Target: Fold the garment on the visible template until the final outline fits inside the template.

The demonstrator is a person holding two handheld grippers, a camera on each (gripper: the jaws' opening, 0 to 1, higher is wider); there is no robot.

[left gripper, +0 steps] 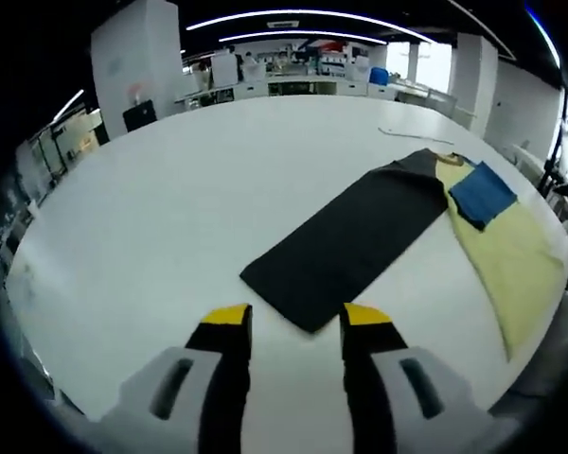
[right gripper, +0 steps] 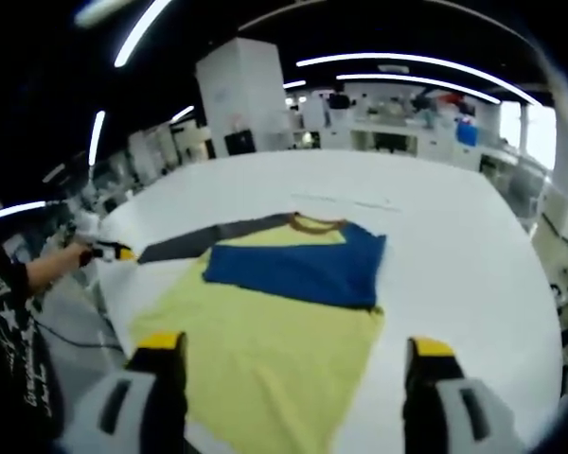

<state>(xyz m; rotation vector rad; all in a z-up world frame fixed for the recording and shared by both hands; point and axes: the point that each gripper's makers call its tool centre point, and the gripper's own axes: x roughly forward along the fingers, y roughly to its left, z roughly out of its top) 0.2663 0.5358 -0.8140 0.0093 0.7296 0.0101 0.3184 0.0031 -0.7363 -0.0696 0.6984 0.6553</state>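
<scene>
A yellow shirt (right gripper: 265, 350) lies flat on the white table (right gripper: 454, 246), with a blue part (right gripper: 298, 265) folded across its upper body and a brownish collar (right gripper: 317, 224) at the far end. Its long dark sleeve (left gripper: 355, 236) stretches away from the body (left gripper: 511, 255); the cuff end lies just beyond my left gripper (left gripper: 296, 317), which is open and holds nothing. In the right gripper view, the left gripper (right gripper: 109, 253) sits at the sleeve's tip (right gripper: 170, 248). My right gripper (right gripper: 295, 345) stands wide open over the shirt's near hem, gripping nothing.
Thin faint lines (right gripper: 355, 202) mark the table beyond the collar, also seen as a line (left gripper: 412, 134). A person's hand and dark sleeve (right gripper: 19, 284) are at the left table edge. Shelves and benches (left gripper: 293, 71) stand far behind the table.
</scene>
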